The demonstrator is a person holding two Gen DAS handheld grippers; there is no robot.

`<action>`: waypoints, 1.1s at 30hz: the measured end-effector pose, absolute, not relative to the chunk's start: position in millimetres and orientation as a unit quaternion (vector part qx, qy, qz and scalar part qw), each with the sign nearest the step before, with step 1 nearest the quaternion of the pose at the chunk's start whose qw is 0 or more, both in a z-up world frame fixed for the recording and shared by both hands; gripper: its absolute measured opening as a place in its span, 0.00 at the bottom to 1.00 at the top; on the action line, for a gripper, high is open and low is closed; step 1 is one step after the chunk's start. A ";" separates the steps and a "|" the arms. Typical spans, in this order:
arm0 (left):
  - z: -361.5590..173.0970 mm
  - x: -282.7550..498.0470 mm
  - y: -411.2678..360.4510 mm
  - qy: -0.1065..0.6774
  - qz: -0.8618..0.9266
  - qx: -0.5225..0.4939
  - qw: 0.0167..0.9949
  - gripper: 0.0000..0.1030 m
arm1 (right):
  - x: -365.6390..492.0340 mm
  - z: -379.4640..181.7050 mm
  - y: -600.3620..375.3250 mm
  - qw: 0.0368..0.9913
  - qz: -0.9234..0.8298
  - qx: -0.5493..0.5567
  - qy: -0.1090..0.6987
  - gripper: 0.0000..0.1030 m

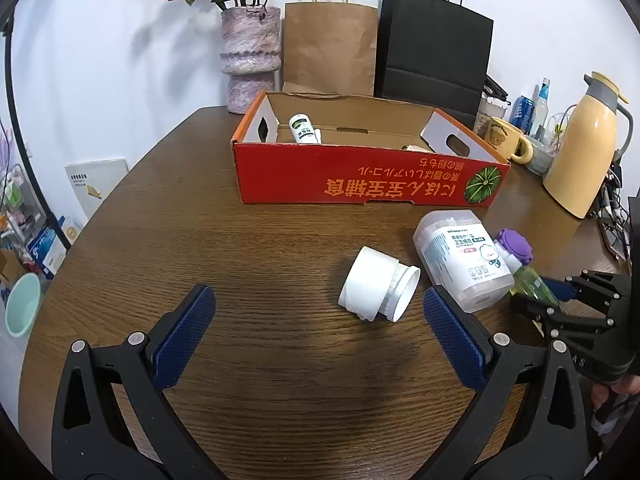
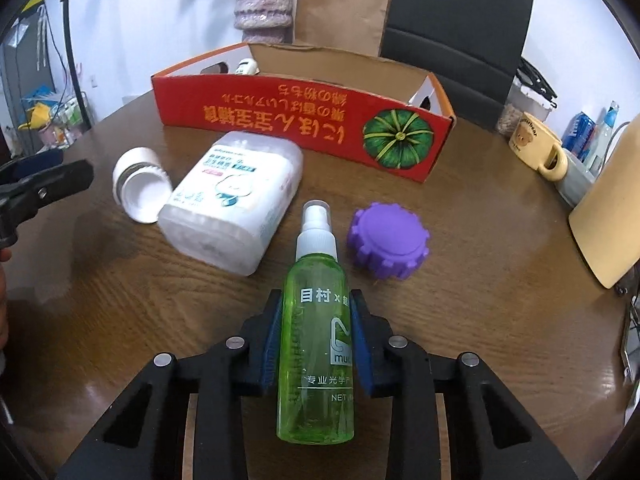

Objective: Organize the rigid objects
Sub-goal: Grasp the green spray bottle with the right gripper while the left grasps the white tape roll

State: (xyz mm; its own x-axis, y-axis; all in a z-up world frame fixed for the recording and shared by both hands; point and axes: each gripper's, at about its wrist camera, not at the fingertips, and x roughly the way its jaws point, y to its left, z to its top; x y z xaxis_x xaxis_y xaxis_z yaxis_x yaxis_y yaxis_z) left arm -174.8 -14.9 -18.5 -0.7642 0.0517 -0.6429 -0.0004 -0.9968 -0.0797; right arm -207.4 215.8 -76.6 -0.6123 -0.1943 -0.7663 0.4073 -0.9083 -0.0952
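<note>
My right gripper (image 2: 316, 300) is shut on a green spray bottle (image 2: 316, 340) that lies on the brown table, its blue pads pressing the bottle's sides; the left wrist view shows this gripper (image 1: 544, 292) at the right edge. Beside the bottle's nozzle sits a purple ridged cap (image 2: 386, 238). A clear tub of cotton swabs (image 2: 236, 196) lies on its side, with a white open jar (image 2: 140, 182) to its left. My left gripper (image 1: 320, 312) hangs open over the table, the white jar (image 1: 378, 284) just ahead between its fingers. A red cardboard box (image 1: 360, 180) holds a small white bottle (image 1: 303, 128).
Behind the box stand a purple vase (image 1: 250, 56), a brown paper bag (image 1: 330, 48) and a black bag (image 1: 434, 52). A yellow thermos (image 1: 586, 144) and a bear mug (image 1: 506, 140) crowd the right side. The table's curved edge runs along the left.
</note>
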 end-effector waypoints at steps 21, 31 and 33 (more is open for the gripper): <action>-29.8 -202.2 -19.6 -0.044 0.929 -0.368 -0.008 1.00 | -194.0 -51.9 225.7 0.155 -0.925 0.332 0.097 0.34; -30.6 -210.2 -6.6 -0.019 0.930 -0.366 0.014 1.00 | -192.1 -52.8 224.8 0.160 -0.925 0.331 0.097 0.34; -31.2 -211.9 -4.3 -0.016 0.930 -0.367 0.018 0.98 | -191.7 -52.9 223.8 0.162 -0.925 0.331 0.098 0.34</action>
